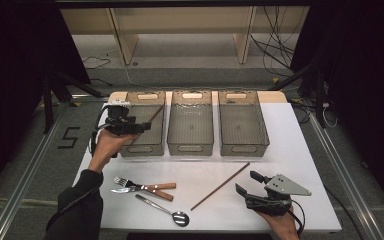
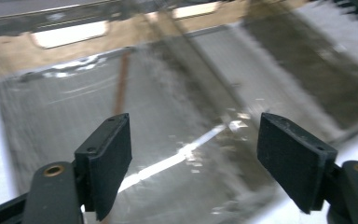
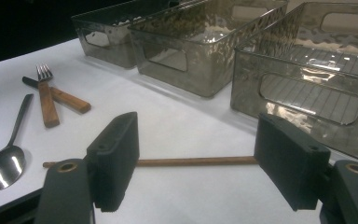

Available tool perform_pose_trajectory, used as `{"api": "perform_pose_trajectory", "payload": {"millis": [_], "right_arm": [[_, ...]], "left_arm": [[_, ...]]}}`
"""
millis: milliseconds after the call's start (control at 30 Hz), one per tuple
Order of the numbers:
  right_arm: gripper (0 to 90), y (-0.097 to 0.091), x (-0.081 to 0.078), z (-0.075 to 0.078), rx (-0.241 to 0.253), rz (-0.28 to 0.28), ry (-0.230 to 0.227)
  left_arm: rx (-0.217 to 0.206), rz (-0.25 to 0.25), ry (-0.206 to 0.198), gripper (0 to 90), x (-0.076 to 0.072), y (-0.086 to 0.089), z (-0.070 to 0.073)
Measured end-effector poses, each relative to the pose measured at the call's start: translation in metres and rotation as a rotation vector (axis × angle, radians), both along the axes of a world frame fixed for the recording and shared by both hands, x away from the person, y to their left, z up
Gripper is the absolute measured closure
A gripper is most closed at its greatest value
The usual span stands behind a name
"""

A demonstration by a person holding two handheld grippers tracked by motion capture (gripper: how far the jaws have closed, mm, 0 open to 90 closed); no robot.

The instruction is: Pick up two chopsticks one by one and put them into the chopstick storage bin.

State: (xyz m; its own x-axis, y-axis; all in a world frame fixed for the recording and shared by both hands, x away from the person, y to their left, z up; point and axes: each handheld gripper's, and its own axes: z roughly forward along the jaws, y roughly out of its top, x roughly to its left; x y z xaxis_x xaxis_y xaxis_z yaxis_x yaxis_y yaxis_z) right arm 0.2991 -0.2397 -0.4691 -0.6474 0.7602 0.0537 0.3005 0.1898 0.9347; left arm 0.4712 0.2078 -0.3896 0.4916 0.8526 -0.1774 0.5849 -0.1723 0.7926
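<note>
L gripper (image 1: 141, 128) is hovering over the near-left part of the leftmost bin (image 1: 130, 151), jaws standing wide apart w/ nothing between the pads; no earlier look to compare. In the left gripper view a thin brown wooden chopstick (image 2: 120, 86) is lying on the bin's ribbed, translucent floor, ahead of the left-hand jaw and clear of it. From the high view that stick (image 1: 155, 114) is leaning diagonally in the bin's far-right part, just beyond the jaws.

All 3 bins are smoky grey clear plastic, rectangular, w/ slot handles at the ends, sitting side by side on the white table (image 1: 280, 160). The middle bin (image 1: 190, 145) and the right bin (image 1: 243, 145) are holding nothing I can make out.

Nearer the person, left-centre: a steel fork (image 1: 125, 181) and a knife (image 1: 122, 190), both w/ flat wooden handles, are lying crossed and touching. Just beside them a shiny steel spoon (image 1: 167, 210) is lying w/ its rounded bowl toward the table's near edge.

R gripper (image 1: 252, 186) is resting low by the near-right edge, jaws wide open, gripping nothing. A second chopstick (image 3: 196, 161), slim round brown wood, is lying flat on the table just ahead of the pads, running across the gap between them, not touching either. In the high view it (image 1: 220, 186) is lying diagonally to the left of the R jaws.
</note>
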Motion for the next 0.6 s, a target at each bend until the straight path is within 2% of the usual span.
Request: {"api": "perform_pose_trajectory", "payload": {"millis": [100,167,267,300,367,433,533,600], "right_arm": [[31.4,0.000,0.000,0.000,-0.002,0.001,0.000],[31.4,0.000,0.000,0.000,-0.001,0.001,0.000],[31.4,0.001,-0.001,0.000,-0.004,0.001,0.000],[31.4,0.000,0.000,0.000,-0.003,0.001,0.000],[31.4,0.001,0.000,0.000,-0.002,0.002,0.001],[31.4,0.002,0.000,0.000,-0.004,0.003,-0.002],[31.4,0.003,-0.001,0.001,-0.007,0.008,-0.007],[31.4,0.003,-0.001,0.000,-0.010,0.010,-0.008]], "left_arm": [[-0.034,-0.033,-0.003,24.4,-0.016,-0.013,-0.002],[-0.035,-0.066,0.006,23.0,-0.026,-0.024,-0.004],[-0.101,-0.092,-0.006,22.5,-0.041,-0.036,-0.008],[-0.103,-0.096,-0.018,22.1,-0.045,-0.041,-0.010],[-0.057,-0.124,-0.005,20.9,-0.049,-0.053,-0.011],[-0.064,-0.142,-0.020,19.9,-0.055,-0.063,-0.012],[-0.024,-0.197,-0.005,19.3,-0.062,-0.079,-0.017],[-0.026,-0.227,0.012,19.2,-0.065,-0.088,-0.021]]}}
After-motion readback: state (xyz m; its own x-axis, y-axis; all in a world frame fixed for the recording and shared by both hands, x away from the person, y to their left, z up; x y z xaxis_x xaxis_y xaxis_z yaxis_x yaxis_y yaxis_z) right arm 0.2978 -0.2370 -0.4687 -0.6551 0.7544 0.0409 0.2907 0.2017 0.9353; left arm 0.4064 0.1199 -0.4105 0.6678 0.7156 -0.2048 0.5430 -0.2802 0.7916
